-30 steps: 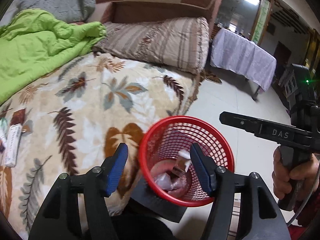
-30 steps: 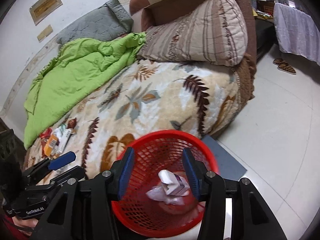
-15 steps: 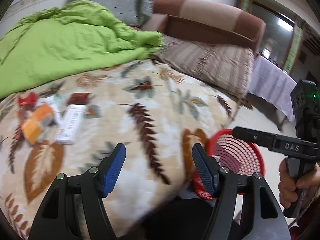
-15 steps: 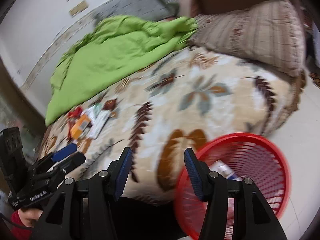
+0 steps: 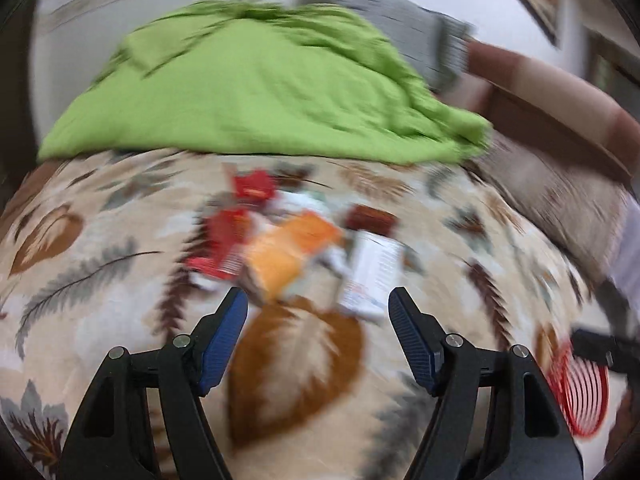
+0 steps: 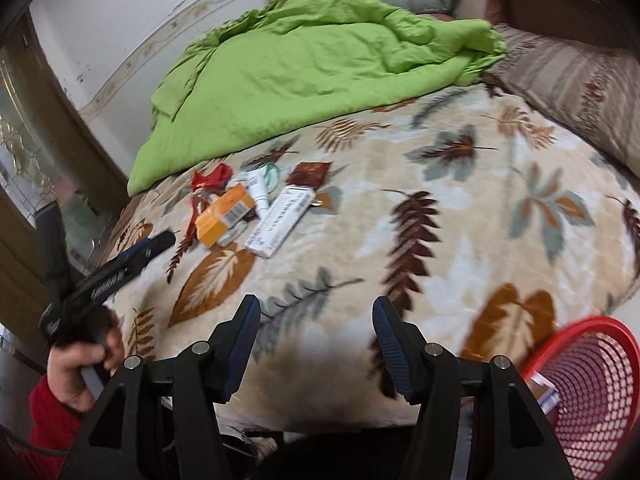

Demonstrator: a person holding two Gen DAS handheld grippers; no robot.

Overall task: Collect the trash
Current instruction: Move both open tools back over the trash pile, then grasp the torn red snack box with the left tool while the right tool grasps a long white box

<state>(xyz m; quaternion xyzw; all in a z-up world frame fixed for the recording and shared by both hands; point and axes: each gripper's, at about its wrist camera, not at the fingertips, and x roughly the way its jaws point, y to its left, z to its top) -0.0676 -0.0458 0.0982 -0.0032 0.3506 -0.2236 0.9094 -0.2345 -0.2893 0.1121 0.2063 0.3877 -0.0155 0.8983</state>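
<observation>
Left wrist view
Left gripper (image 5: 318, 306): its jaws have just been opening and stand wide with nothing between them; it points at the litter, likely to take the next piece.
Trash pile (image 5: 296, 248): a heap on the leaf-print blanket (image 5: 120, 280), just beyond the fingertips; the view is blurred, so only rough kinds can be told.
Orange box (image 5: 292, 254): in the middle of the heap, nearest the left finger.
White box (image 5: 372, 276): on the right of the heap, near the right finger, lying lengthwise.
Red wrappers (image 5: 232, 240): on the left and far side of the heap.
Bin (image 5: 580, 392): red mesh, low at the right edge and well apart from the pile.
Green quilt (image 5: 256, 92): bunched behind the litter, not touching it.

Right wrist view
Right gripper (image 6: 316, 334): its jaws have just been opening too, with nothing in them; it hangs over bare blanket, well short of the pile.
Trash pile (image 6: 256, 204): up and left on the blanket (image 6: 440, 240), so a reach across is needed.
Left gripper (image 6: 120, 268): at the left edge, held by a hand (image 6: 80, 364) in a red sleeve, its tip aimed at the pile.
Bin (image 6: 580, 392): at the lower right beside the bed, with some white scrap inside; kept close for quick drops.
</observation>
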